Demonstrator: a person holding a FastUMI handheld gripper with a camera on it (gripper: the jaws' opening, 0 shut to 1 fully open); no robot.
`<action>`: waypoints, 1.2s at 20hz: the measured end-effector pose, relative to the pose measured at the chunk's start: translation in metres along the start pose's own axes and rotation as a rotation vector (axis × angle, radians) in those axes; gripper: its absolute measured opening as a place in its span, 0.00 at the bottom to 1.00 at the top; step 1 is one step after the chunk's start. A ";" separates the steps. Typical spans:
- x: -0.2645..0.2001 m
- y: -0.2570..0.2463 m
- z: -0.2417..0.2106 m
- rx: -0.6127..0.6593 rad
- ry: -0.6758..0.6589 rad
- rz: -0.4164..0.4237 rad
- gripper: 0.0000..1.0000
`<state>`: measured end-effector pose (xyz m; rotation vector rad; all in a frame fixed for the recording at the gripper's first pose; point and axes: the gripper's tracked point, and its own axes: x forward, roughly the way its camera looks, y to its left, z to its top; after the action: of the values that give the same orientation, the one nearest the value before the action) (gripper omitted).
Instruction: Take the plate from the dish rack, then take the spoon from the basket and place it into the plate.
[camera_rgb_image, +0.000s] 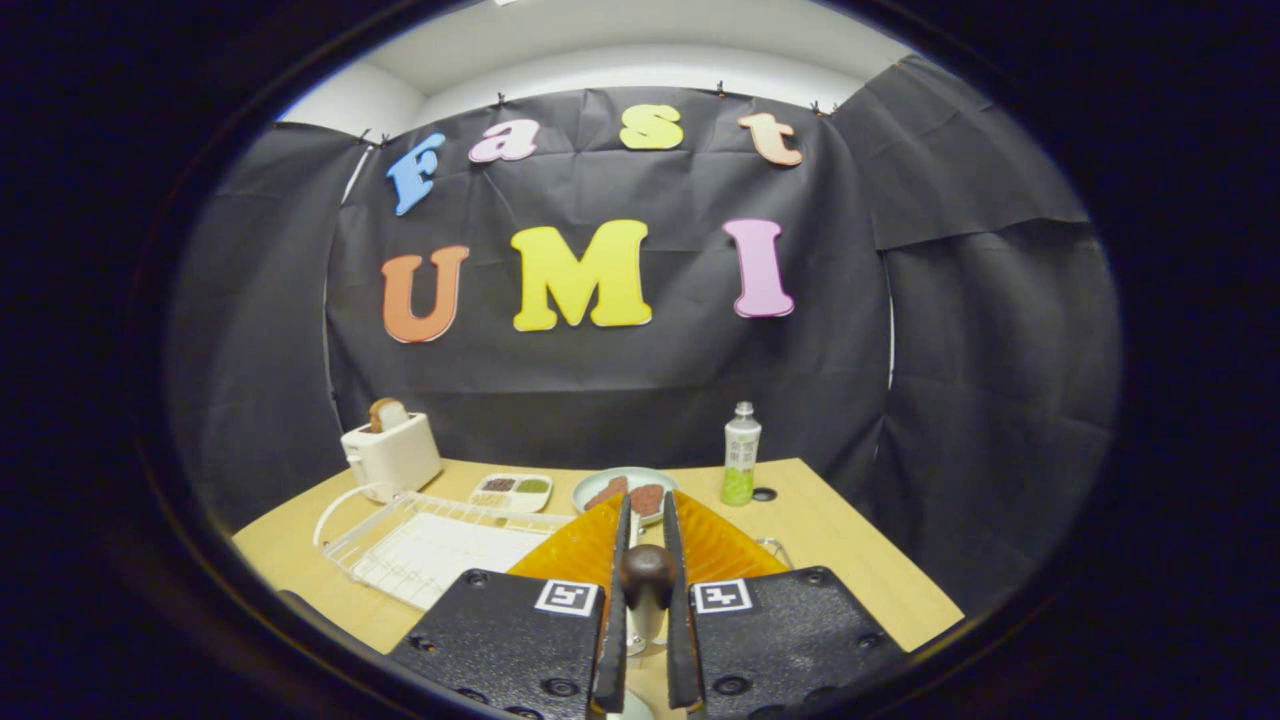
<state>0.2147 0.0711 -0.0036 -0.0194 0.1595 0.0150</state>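
Table (850, 560) spread ahead of claw. Dish rack (420, 545) ahead-left, lying flat, no plate seen in it. Plate (625, 487) just beyond fingertips, food already on it, likely the drop spot. Claw (643, 520) narrow, pinching spoon (647, 580) by dark handle, presumably carried toward plate.

White toaster (392, 455); green-white bottle (740, 461); tan table (840, 545).

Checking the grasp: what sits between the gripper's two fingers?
In the gripper view, the dark rounded end of the spoon stands between the gripper fingers, which look closed against it.
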 end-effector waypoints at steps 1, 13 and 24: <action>-0.006 0.007 -0.010 -0.008 0.015 0.009 0.21; -0.007 0.070 -0.109 -0.006 0.159 0.101 0.21; -0.035 0.034 -0.100 0.018 0.163 0.022 0.48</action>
<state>0.1635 0.1027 -0.0978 -0.0013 0.3228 0.0337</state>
